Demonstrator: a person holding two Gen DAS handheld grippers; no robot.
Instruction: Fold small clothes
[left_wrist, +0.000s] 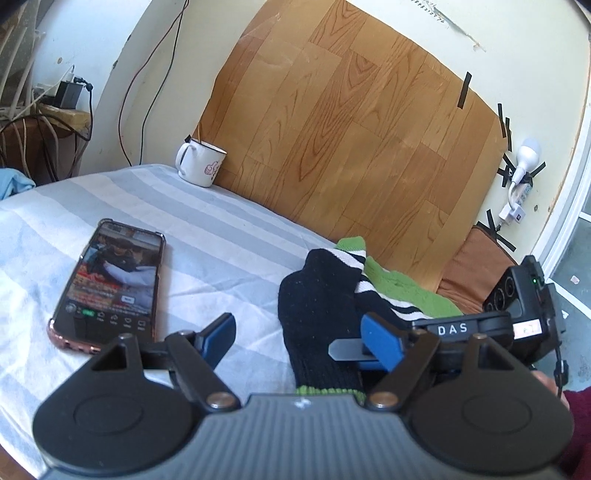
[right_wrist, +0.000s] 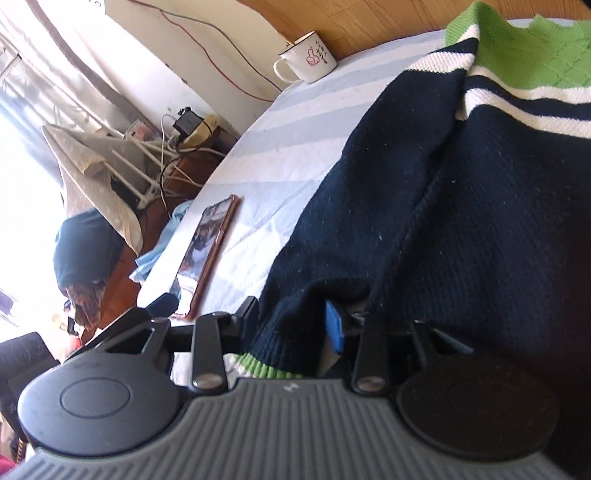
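Observation:
A small navy knit sweater (left_wrist: 321, 310) with white stripes and green shoulders lies on the striped bed sheet (left_wrist: 207, 229). One sleeve with a green cuff points toward my left gripper (left_wrist: 301, 339), which is open with its blue pads on either side of the sleeve. In the right wrist view the sweater (right_wrist: 461, 206) fills the right half. My right gripper (right_wrist: 251, 314) is open, low on the sheet at the sleeve's cuff; the knit drapes over its right finger. The right gripper also shows in the left wrist view (left_wrist: 373, 347), beside the sleeve.
A phone (left_wrist: 110, 280) with a lit screen lies on the sheet to the left, also in the right wrist view (right_wrist: 208, 251). A white enamel mug (left_wrist: 201, 162) stands at the far edge by the wood-pattern board (left_wrist: 351, 122). Cables and clutter sit past the bed's left side.

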